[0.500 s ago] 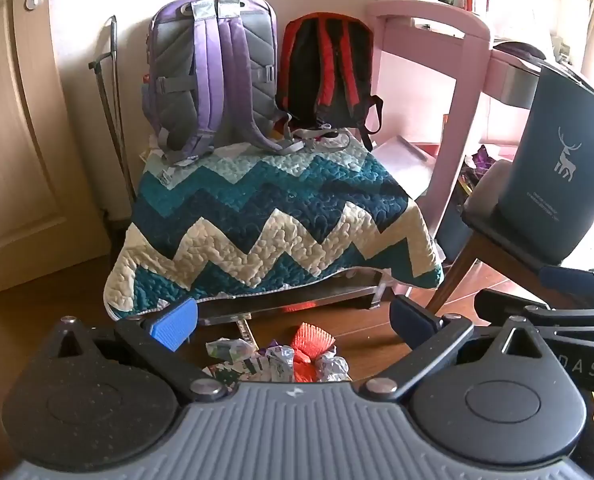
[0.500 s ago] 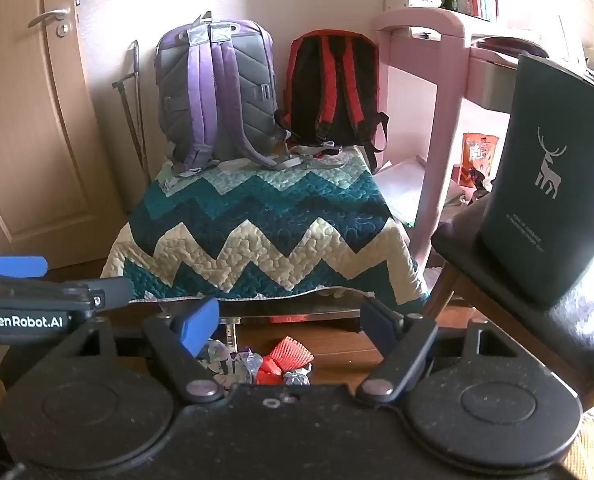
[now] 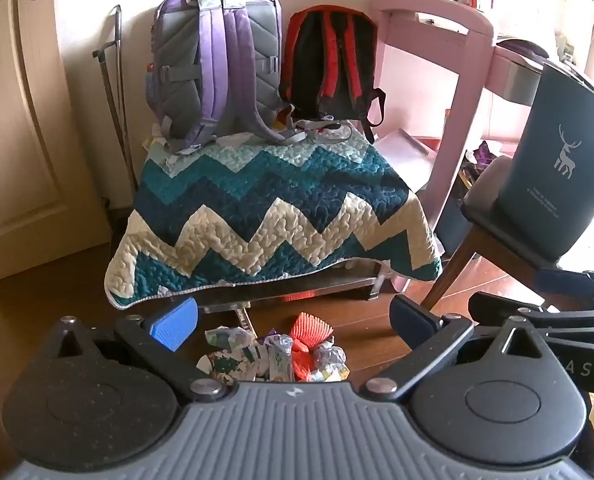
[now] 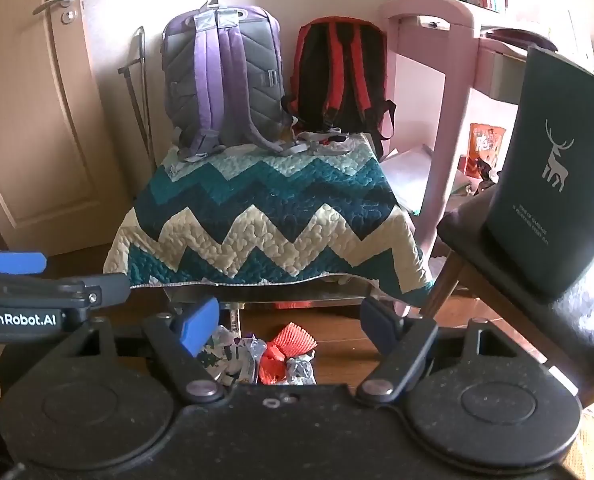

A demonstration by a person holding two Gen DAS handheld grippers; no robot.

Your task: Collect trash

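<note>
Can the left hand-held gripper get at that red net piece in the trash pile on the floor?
Probably yes. The left hand-held gripper is open and empty, the red net piece lies uncovered on the pile's far side, and nothing stands between them.

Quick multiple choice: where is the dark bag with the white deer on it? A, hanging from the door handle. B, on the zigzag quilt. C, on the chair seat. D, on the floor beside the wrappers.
C: the dark bag with the deer stands upright on the chair's black seat, to the right of the quilt.
</note>
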